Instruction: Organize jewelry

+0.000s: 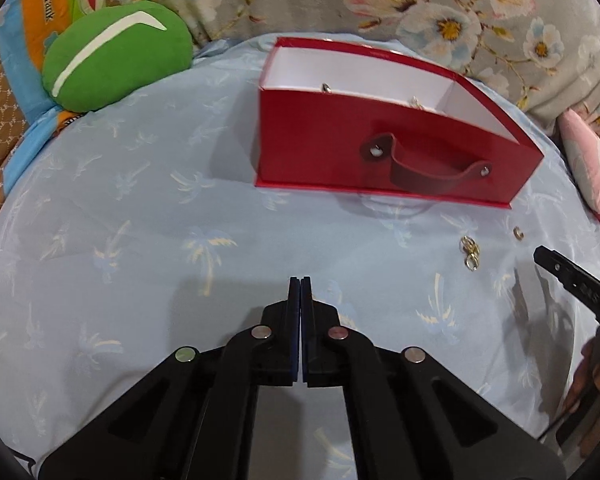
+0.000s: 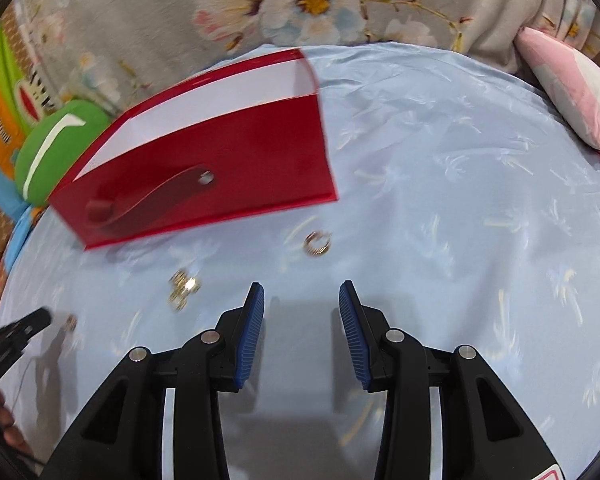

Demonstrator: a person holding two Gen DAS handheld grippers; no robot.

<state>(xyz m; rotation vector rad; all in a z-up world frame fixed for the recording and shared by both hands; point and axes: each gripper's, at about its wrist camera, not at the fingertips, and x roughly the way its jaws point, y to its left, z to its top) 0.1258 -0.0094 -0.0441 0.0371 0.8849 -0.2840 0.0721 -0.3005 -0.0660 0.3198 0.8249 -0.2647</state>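
Left gripper (image 1: pixel 300 280): jaws pressed together, nothing visible between them, poised over bare blue sheet (image 1: pixel 140 220).

Right gripper (image 2: pixel 301 288): jaws apart, blue ribbed pads (image 2: pixel 252 332) facing each other, nothing between them, sheet below. Its black tip also shows at the right edge of the left wrist view, with part of a hand (image 1: pixel 592 380) behind it.

Jewelry, loose on the sheet:
- Gold ring (image 2: pixel 317 242), just ahead of the right jaws and slightly right of the box's near corner.
- Small gold cluster (image 2: pixel 184 286), ahead and left of the right jaws; whether earrings or charms, cannot tell through the blur.
- One more small gold piece (image 2: pixel 71 322), near the left gripper's tip at the left edge of the right wrist view.

Box (image 1: pixel 380 140): red, open-topped, white inside, dark strap handle (image 1: pixel 432 164) riveted to its front. It stands on the sheet beyond the loose pieces. Two small metallic pieces (image 1: pixel 326 88) show above its front wall, inside.

Surround: green cushion (image 1: pixel 116 56) left of the box, floral blanket (image 1: pixel 420 8) behind, pink-and-white pillow (image 2: pixel 572 88) at right.
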